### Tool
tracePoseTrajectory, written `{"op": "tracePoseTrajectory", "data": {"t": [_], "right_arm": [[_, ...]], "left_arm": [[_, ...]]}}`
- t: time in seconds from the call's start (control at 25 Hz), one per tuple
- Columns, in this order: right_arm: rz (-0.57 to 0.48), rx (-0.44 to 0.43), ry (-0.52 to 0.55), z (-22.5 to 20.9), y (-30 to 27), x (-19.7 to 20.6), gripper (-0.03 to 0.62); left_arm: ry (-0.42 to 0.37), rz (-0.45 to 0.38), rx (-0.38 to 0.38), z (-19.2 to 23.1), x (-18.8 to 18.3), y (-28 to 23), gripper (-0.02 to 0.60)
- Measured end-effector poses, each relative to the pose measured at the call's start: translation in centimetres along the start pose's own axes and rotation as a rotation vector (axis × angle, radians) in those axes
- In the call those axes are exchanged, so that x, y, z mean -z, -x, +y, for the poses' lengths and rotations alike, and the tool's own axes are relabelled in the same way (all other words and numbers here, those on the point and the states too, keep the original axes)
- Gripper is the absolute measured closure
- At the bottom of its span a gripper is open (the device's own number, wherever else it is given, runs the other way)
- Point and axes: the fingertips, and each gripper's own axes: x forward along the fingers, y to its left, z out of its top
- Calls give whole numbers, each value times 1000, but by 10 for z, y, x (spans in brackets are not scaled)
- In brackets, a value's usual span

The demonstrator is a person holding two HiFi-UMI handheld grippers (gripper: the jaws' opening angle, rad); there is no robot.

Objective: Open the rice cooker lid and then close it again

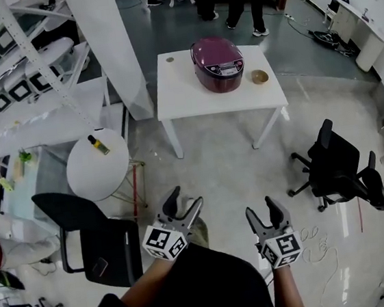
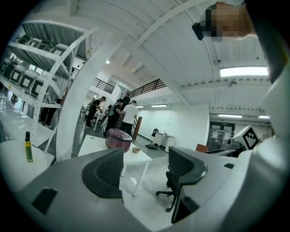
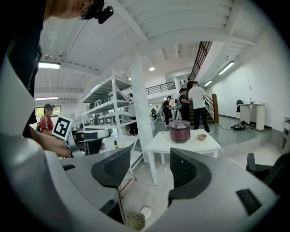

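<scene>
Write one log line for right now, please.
stage: not started | rice cooker: shut, on white table | left gripper: jaws apart, empty | right gripper: jaws apart, empty

Standing people are cut off; the rice cooker panel seems unreadably small.

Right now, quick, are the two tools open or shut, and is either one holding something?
Left tool: open, holding nothing.
Right tool: open, holding nothing.
</scene>
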Motion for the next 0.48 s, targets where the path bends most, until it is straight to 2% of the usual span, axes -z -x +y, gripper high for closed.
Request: {"op": "tracePoseTrajectory", "data": {"t": [0.12,0.28,0.48], "right_arm": [[21,8,-6,-8,-36,-20,353],[1,51,-48,-24,-82,-48,353],[31,81,-69,-35,-141,-71,353]], "left_arm": [[6,5,12,29,-17,-29,293],[33,27,35,69,-34,-70,293],[-9,4,77,114,-67,-115,293]]}}
